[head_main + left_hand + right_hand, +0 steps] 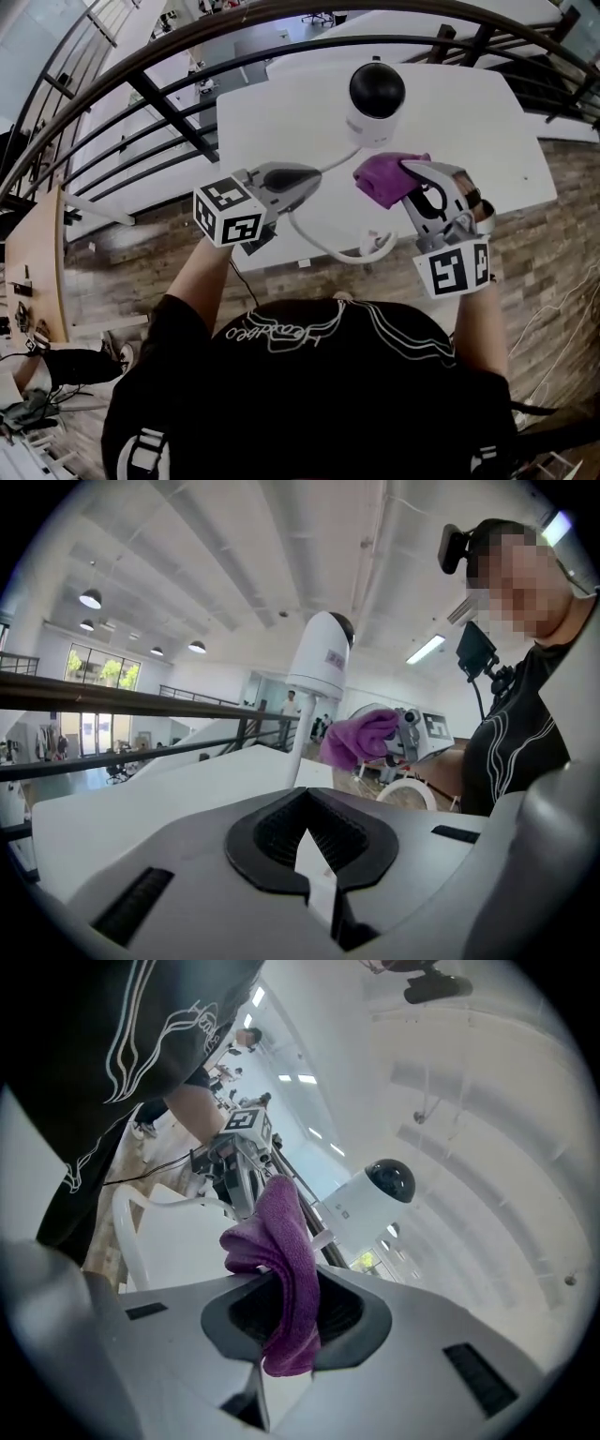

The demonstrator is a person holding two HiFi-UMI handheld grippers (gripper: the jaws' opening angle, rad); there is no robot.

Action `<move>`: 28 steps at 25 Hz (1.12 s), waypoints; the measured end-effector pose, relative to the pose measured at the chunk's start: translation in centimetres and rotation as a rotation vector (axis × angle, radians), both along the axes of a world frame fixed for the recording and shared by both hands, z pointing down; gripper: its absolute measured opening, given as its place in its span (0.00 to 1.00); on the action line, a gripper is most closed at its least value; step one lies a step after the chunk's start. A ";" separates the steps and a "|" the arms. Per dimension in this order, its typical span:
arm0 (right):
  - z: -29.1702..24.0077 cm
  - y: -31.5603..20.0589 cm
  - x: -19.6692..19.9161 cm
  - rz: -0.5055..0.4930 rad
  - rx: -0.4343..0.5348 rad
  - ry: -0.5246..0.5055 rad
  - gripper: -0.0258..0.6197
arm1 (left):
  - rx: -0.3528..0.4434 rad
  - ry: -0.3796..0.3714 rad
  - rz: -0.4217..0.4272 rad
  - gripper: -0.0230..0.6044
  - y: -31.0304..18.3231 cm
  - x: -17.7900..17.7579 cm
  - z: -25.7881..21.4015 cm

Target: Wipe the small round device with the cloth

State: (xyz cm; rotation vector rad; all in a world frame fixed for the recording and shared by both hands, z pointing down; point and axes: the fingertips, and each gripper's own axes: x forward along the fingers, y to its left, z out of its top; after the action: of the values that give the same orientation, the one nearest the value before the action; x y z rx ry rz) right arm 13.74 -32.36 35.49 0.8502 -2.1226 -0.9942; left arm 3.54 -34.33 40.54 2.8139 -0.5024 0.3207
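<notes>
Small round white device [375,98] with a black dome stands on the white tabletop [281,112], just ahead of both tools. We hold the right hand-held gripper [410,171] clamped on the purple cloth [382,178]. The cloth's bunched end sticks out toward the device, near its base but apart from it. Our left hand-held gripper [317,172] sits to the lower left of the device, its jaws pinched nearly together on the white cable [339,159] that runs from the device's base.
</notes>
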 end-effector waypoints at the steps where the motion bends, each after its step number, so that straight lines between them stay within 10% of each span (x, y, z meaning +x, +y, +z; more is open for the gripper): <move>1: 0.2 0.1 0.5 0.026 -0.017 -0.019 0.14 | 0.000 0.003 0.006 0.05 0.1 -0.1 0.1; 18: -4.1 1.7 4.2 0.145 -0.095 -0.402 0.14 | -0.007 0.059 -0.059 0.05 0.9 -1.7 -1.0; 28: -10.0 -4.0 7.1 -0.121 -0.141 -0.695 0.14 | 0.029 0.049 -0.275 0.05 0.1 -1.6 -3.0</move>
State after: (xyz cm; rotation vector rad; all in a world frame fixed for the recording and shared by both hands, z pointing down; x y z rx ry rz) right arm 20.83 -36.34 25.45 1.1183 -2.8128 -0.6412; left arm 1.93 -34.23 37.56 2.7244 -0.8761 0.1887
